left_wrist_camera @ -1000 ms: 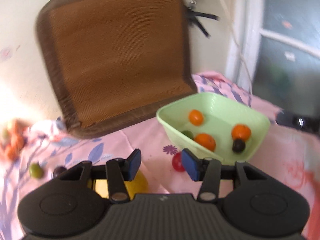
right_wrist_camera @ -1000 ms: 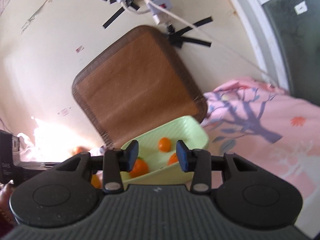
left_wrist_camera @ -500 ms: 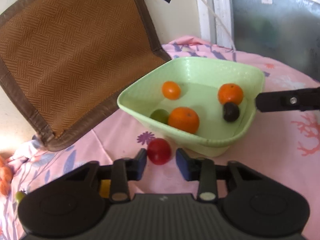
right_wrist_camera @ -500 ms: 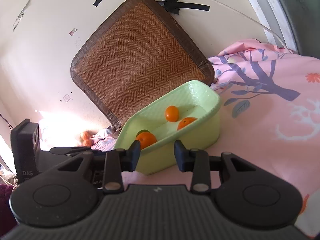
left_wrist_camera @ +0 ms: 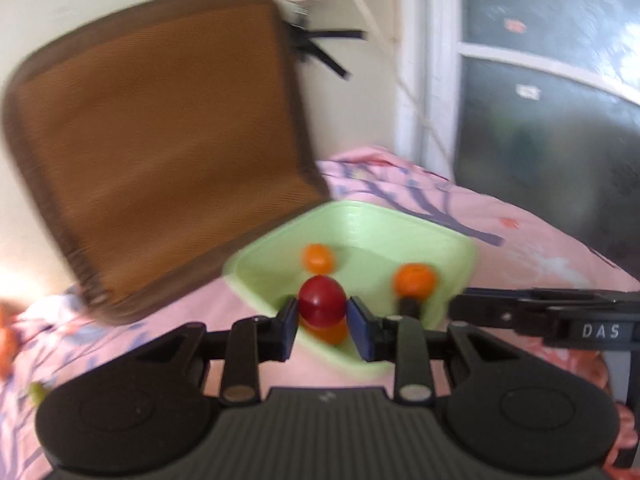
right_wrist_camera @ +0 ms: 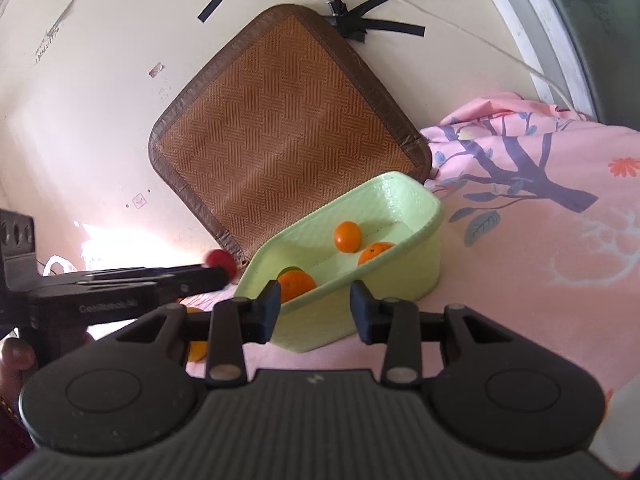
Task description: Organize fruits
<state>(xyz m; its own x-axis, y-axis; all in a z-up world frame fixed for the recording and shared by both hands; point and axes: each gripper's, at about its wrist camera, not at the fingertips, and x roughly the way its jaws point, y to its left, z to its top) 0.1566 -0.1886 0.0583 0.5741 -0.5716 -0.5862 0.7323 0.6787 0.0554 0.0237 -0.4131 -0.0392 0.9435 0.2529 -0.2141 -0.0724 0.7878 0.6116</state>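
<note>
At the far left of the left wrist view a small green fruit [left_wrist_camera: 36, 390] lies loose on the pink bedsheet [left_wrist_camera: 532, 248], with the brown woven mat [left_wrist_camera: 160, 140] leaning on the wall behind. Half a second ago the red fruit [left_wrist_camera: 322, 300] sat on the sheet between our spread fingers; now our left gripper [left_wrist_camera: 322, 316] has it pinched between its blue pads and lifted, so the pick is done. From this view it hangs in front of the near rim of the green basket [left_wrist_camera: 400, 220]. In the right wrist view it shows left of the basket's corner, so we judge it not yet over the opening. Inside the basket lie three oranges, the nearest [right_wrist_camera: 296, 285] by a green fruit. What remains, we think, is to carry the red fruit over the rim and release it. To the right, our right gripper [right_wrist_camera: 316, 310] hovers before the basket wall, fingers partly spread and holding nothing.
</note>
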